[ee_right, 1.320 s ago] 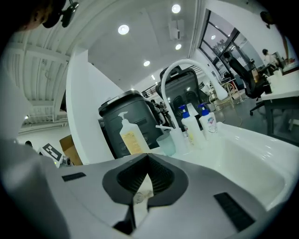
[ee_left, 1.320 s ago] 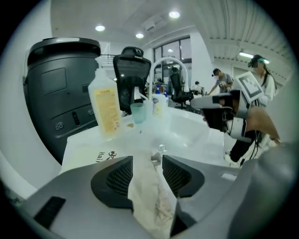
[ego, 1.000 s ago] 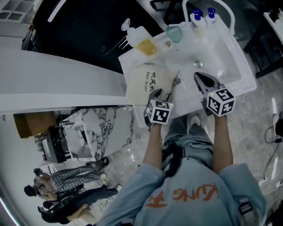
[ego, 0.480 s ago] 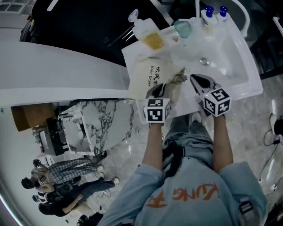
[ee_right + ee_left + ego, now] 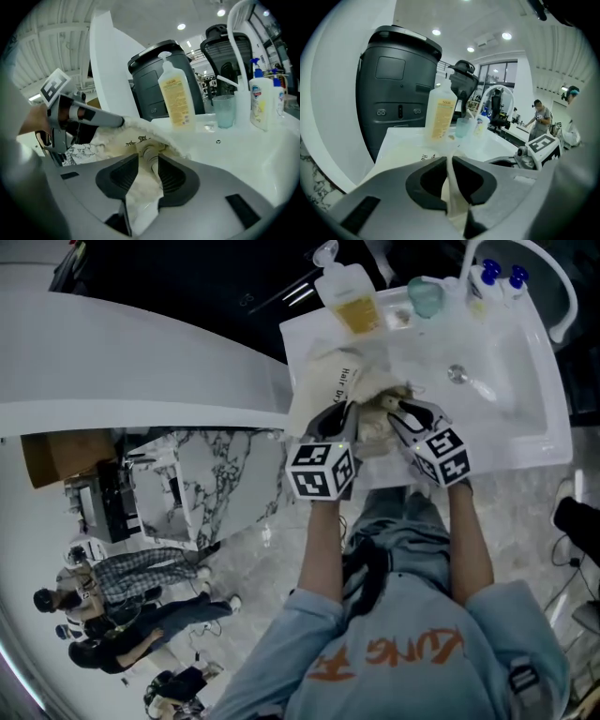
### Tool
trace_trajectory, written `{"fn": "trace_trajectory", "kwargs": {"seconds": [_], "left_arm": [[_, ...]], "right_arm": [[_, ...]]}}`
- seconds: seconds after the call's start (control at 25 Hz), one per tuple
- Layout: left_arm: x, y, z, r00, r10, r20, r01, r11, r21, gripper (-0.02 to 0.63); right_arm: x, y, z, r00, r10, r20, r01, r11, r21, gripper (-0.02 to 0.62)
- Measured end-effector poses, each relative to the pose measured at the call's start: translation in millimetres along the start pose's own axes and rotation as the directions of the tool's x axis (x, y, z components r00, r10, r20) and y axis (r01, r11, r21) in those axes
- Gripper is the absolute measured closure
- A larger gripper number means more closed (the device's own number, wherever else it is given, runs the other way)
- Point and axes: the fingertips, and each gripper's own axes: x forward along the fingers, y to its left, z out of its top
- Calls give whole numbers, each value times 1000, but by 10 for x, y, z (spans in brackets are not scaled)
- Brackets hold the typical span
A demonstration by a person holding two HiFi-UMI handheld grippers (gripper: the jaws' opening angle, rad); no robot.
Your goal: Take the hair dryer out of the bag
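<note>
Head view: the cream bag (image 5: 319,395), printed "Hair Dryer", lies bunched at the left front corner of the white counter (image 5: 525,451). Its left side is close to the counter's left edge, and both grippers reach in over the front edge. To the bag's right the basin (image 5: 497,371) is bare and gives the widest free room. Along the back edge stand a pump bottle (image 5: 352,301) of yellow liquid, a teal cup (image 5: 427,296) and two blue-capped bottles (image 5: 497,276), all well apart from the bag. The faucet (image 5: 233,56) arches over that end and runs out of the frame's top. A dark grey unit (image 5: 393,89) rises just behind the counter.

The left gripper (image 5: 449,161) is pinched tight on a thin fold of the bag's fabric and holds it raised. The right gripper (image 5: 149,161), close beside it at the bag's mouth, has its jaws opening. Loose fabric and a pale ribbed part (image 5: 150,152) sit between them, unclamped.

The hair dryer is not out on the counter: the cloth hides what the bag holds, and whether the ribbed part belongs to it cannot be told. From the head camera the grippers cover the bag's mouth, and each gripper's own body fills the bottom of its view.
</note>
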Motion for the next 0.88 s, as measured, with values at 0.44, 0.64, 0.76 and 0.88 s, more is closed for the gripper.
{"fn": "trace_trajectory", "kwargs": {"seconds": [0.44, 0.64, 0.76, 0.88], "left_arm": [[-12, 46, 32, 991, -109, 80, 117, 988, -96, 571], [-42, 136, 19, 989, -129, 78, 136, 987, -88, 571], [-48, 134, 58, 982, -165, 91, 174, 980, -94, 571], [-57, 126, 65, 972, -211, 100, 220, 972, -89, 571]], "right_arm": [[626, 132, 114, 986, -9, -168, -28, 976, -214, 339], [922, 186, -18, 958, -27, -285, -68, 945, -320, 293], [1078, 180, -119, 938, -53, -343, -80, 929, -362, 265], [1169, 150, -203, 918, -67, -390, -90, 925, -369, 264]]}}
